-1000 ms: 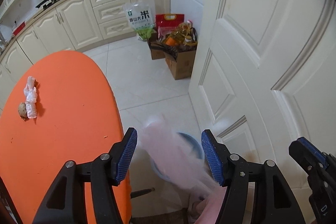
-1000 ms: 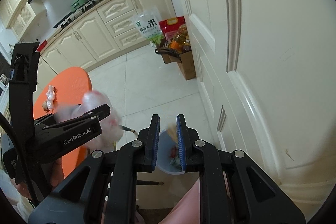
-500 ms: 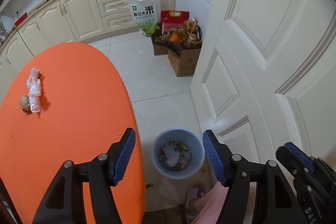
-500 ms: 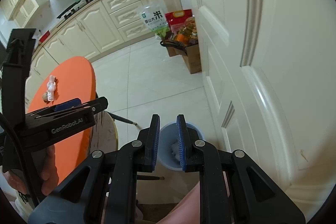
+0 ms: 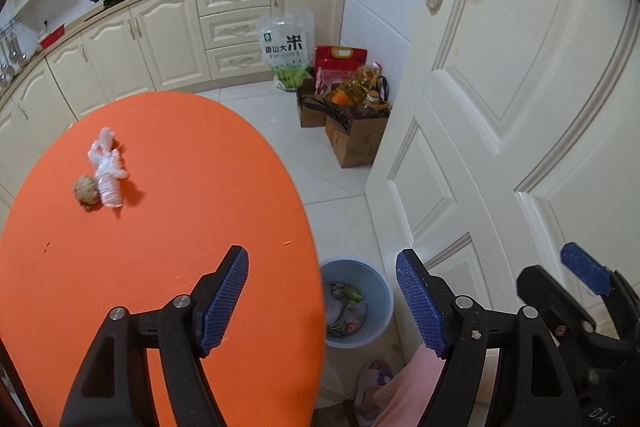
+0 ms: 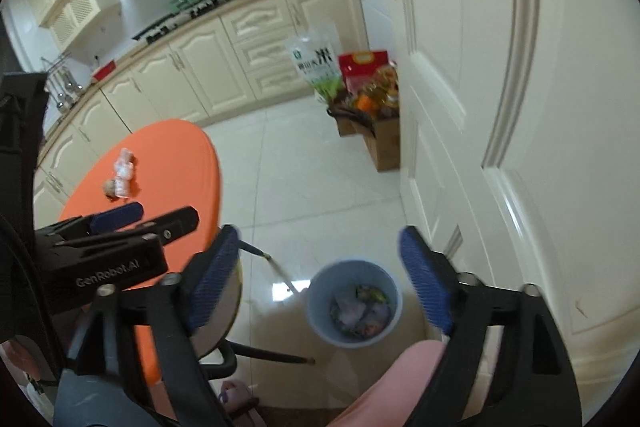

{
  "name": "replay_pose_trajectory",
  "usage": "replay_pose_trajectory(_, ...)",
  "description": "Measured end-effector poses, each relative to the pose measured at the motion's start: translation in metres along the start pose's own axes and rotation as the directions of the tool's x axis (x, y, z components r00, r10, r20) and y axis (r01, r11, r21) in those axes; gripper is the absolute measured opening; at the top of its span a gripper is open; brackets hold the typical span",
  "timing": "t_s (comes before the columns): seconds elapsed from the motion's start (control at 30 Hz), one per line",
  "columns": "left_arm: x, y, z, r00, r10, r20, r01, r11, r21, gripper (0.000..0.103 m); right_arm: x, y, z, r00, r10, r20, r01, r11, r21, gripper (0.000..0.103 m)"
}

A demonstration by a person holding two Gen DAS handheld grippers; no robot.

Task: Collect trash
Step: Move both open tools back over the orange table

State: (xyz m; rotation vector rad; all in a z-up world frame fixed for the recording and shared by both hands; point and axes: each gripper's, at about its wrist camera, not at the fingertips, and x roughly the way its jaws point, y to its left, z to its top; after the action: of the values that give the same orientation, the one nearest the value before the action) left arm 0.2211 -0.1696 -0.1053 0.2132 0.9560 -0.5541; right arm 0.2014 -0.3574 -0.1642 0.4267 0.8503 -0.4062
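While both grippers hang over the table's near edge, nothing lies between either pair of pads. Left gripper [image 5: 322,301]: jaws wide and opening, empty. Right gripper [image 6: 320,279]: jaws opening too, wide apart, empty, the blue bin [image 6: 354,303] showing between them on the floor below.

Remaining trash sits far back on the orange table [image 5: 160,227]: a crumpled plastic wrapper [image 5: 106,169] and, touching its lower end, a small brown lump [image 5: 85,189]. Wrapper looks thin, light, soft; likely to crush flat and slide, so pinch across its bunched middle. Lump looks firmer, roundish; may roll, so close on its widest part.

Table top smooth, otherwise bare. Bin on pale floor tiles [image 5: 344,195] beside a cream door [image 5: 520,107], already holding scraps. Kitchen cabinets [image 5: 168,39] behind; cardboard boxes [image 5: 356,143] of groceries against the wall.
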Motion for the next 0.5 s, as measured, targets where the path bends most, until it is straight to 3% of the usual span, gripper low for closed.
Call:
replay_pose_trajectory(0.23,-0.036,0.033,-0.018,0.999,0.011,0.039,-0.009,0.999,-0.052,0.075,-0.021,0.034,-0.001,0.999,-0.024,0.044,0.027,0.998,-0.064,0.094)
replay_pose_trajectory(0.5,-0.071,0.065,-0.043,0.994,0.071,0.080,-0.063,0.993,-0.095,0.078,-0.037,0.079,-0.001,0.997,-0.013,0.075,0.023,0.990,-0.140,0.098)
